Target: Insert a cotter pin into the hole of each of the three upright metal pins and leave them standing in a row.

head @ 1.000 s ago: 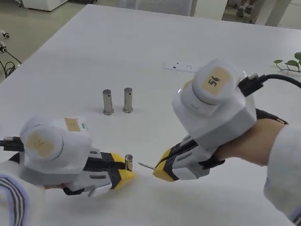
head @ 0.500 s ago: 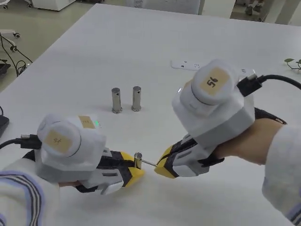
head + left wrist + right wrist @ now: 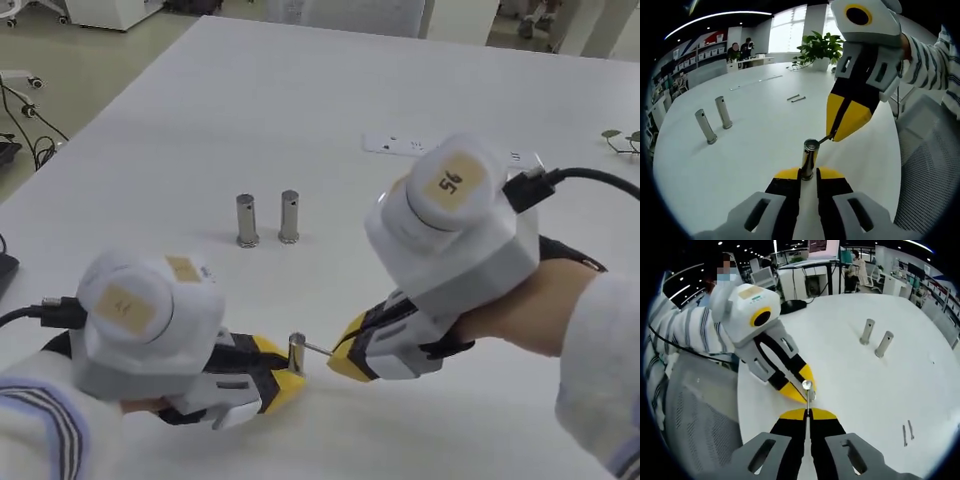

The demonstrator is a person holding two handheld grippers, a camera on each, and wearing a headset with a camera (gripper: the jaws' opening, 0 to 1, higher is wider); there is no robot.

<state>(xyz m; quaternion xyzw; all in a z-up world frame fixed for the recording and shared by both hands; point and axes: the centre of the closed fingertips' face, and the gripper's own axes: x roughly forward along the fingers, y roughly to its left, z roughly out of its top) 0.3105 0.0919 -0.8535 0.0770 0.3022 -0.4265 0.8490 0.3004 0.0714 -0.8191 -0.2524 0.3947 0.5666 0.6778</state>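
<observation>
We see the left gripper clamping an upright metal pin, the right gripper pinching a cotter pin at its top, two more pins beyond it.

Number 56, tan sticker atop right tool

1. Head view looks down from above on the short upright silver metal pin.
2. Left gripper view faces it closely, from its left.
3. Right gripper view faces it closely, from its right; all three share it.
</observation>
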